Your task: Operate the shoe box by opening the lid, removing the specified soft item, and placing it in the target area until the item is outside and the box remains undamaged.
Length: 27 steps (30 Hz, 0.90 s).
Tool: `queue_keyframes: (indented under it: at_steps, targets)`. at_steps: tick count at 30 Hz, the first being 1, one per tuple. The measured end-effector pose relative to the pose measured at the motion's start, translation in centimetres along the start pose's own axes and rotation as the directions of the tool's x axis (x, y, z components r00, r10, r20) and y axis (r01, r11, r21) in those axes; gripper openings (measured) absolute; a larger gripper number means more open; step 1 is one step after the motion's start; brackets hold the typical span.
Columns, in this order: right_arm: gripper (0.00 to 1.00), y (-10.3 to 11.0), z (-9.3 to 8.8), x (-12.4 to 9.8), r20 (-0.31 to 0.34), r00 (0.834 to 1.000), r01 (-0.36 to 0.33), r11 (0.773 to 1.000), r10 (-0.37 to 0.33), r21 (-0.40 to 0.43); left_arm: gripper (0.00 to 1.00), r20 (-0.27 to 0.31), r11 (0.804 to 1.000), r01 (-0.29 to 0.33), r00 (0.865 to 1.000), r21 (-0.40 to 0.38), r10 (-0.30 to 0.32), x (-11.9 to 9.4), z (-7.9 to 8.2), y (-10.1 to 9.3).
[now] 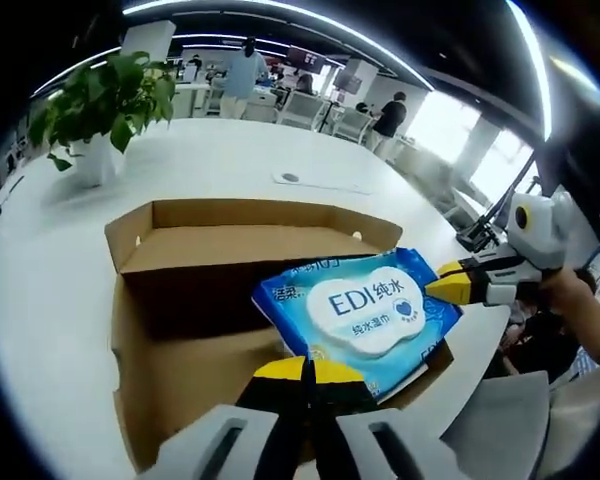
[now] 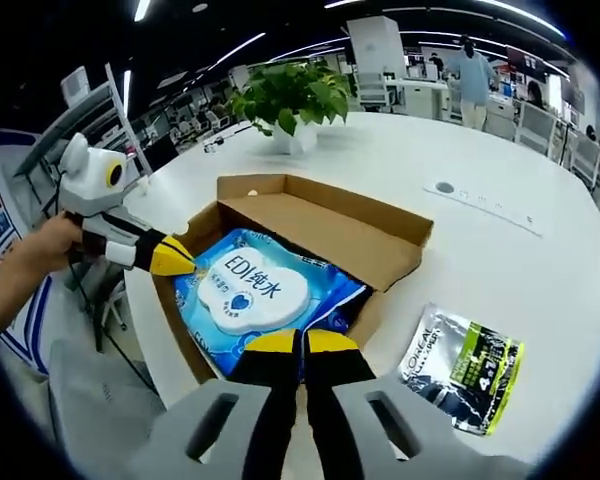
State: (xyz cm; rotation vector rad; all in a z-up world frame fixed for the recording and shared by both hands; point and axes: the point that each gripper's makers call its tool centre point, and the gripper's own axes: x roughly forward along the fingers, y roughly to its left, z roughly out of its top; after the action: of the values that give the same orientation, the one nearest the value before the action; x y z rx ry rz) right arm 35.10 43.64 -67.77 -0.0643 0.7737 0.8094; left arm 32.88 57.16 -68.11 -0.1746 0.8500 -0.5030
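Presently, left gripper: rises from the bottom of the left gripper view, yellow-tipped jaws pressed together on the near edge of the wipes pack; enters the right gripper view from the left, yellow tip at the pack's corner.
Right gripper: rises from the bottom of the right gripper view, jaws clenched on the opposite edge of the pack; reaches in from the right in the left gripper view, tip touching the pack's edge.
Holding hand: wrapped around the left gripper's white handle, beyond the table edge.
Wipes pack: soft, glossy blue plastic film, roughly rectangular, with a white cloud-shaped label printed "EDI"; inside the shoe box, pinched from two sides.
Shoe box: plain brown corrugated cardboard, rectangular, open, with the lid flap folded back on the far side; no visible tears.
Table: smooth white top with a rounded edge; carries the box.
Sachet: flat foil, silver, black and lime green; lies on the table beside the box, apart from it.
Plant: leafy green, in a white pot behind the box.
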Motion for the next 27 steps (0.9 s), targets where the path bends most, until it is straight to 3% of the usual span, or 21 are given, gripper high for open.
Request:
queue_keyframes:
  at_steps: [27]
  targets:
    - [0.0,-5.7,-0.4,-5.0,0.048,0.995,0.081,0.994,-0.084,0.073,0.0,0.032,0.996,0.059,0.998,0.067,-0.061,3.0,2.5,-6.4]
